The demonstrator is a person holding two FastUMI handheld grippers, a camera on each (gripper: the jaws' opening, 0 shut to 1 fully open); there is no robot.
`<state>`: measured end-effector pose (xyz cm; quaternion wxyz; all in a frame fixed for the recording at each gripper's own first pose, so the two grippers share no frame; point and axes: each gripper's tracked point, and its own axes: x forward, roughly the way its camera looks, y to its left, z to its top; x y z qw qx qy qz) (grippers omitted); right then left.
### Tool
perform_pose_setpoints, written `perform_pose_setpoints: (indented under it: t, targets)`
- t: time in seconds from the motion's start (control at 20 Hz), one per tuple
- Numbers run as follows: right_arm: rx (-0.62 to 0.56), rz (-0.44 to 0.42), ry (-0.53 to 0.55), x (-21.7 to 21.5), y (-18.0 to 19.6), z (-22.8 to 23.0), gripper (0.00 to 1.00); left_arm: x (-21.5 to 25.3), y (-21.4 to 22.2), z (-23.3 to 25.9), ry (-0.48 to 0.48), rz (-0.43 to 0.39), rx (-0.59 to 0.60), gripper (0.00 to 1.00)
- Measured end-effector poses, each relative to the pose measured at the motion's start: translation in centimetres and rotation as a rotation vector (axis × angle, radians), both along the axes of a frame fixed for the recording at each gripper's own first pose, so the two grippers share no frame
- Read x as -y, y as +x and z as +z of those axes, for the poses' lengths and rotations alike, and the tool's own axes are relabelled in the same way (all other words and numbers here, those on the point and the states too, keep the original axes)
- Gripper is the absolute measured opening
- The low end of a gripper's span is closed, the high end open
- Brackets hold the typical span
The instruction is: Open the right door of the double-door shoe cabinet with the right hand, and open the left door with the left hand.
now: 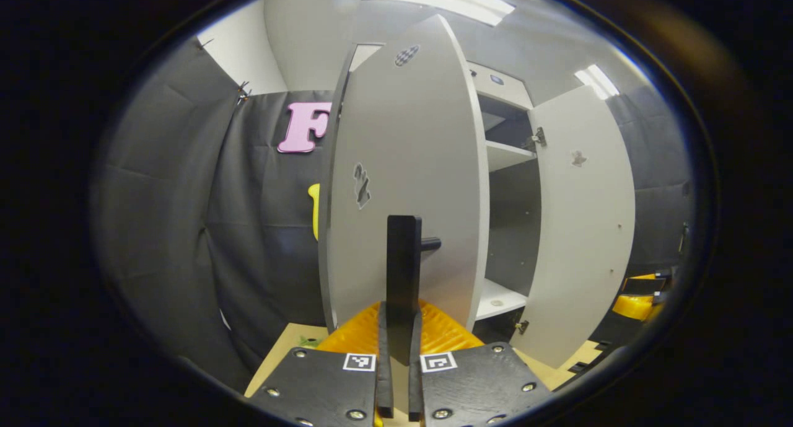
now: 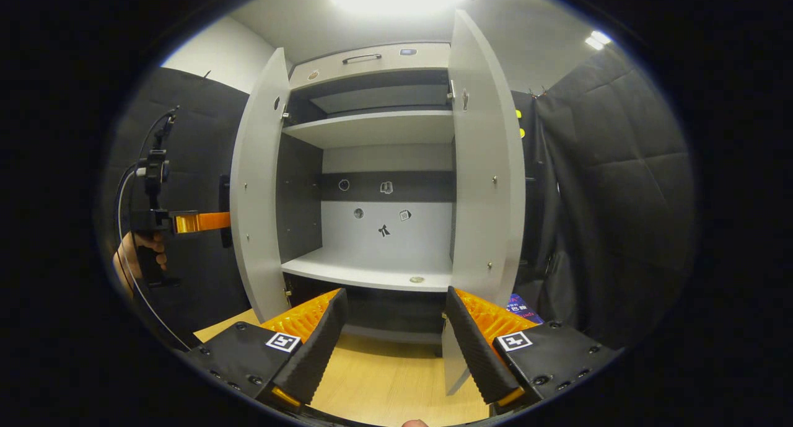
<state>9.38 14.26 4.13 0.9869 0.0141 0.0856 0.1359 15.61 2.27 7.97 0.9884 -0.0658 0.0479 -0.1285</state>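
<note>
The double-door shoe cabinet (image 2: 378, 167) stands at the centre of the right gripper view, on the light wooden floor (image 2: 396, 377), and both doors are swung open. The left door (image 2: 257, 191) stands at 9 o'clock from the open interior, the right door (image 2: 486, 167) at 3 o'clock. Inside there is an upper shelf (image 2: 372, 129) and a lower shelf (image 2: 372, 269); a small round thing (image 2: 417, 279) lies near the front edge of the lower shelf, and I cannot tell what it is. Some small stickers (image 2: 384, 230) sit on the back panel. At 12 o'clock, above the doors, a drawer front with a handle (image 2: 361, 57) is seen.

In the left gripper view the left door (image 1: 409, 167) is seen close and almost edge-on, and its dark vertical handle (image 1: 403, 272) stands at the centre. The left tool (image 1: 399, 346) has its fingers closed tight on the lower part of this handle. The right door (image 1: 582, 222) stands open at 3 o'clock.

In the right gripper view the right tool (image 2: 393, 328) is at 6 o'clock with its fingers spread wide and nothing between them, apart from the cabinet. At 9 o'clock a hand (image 2: 133, 256) holds the left tool (image 2: 224, 221) at the outer face of the left door. Black cloth (image 2: 613, 185) hangs at both sides of the cabinet.
</note>
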Motion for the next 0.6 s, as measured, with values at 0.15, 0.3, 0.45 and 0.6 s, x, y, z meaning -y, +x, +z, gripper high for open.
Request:
perform_pose_setpoints:
  t: [0.15,0.3,0.45,0.6]
  targets:
    - [-0.007,0.004,0.007,-1.3,0.0,-0.2,0.96,-0.5,-0.3,-0.2,0.015,-0.007,0.006,0.11]
    - [-0.012,0.011,0.007,-2.7,0.0,-0.3,0.99,-2.2,-0.5,-0.2,0.021,-0.004,0.012,0.11]
    - [-0.015,0.020,-0.008,-4.3,-0.2,-0.6,0.96,-4.4,-0.9,-0.5,0.045,0.018,0.018,0.13]
    - [-0.010,0.029,-0.012,-6.0,-0.4,-0.7,0.99,-7.0,-0.6,-1.2,0.078,0.049,0.009,0.12]
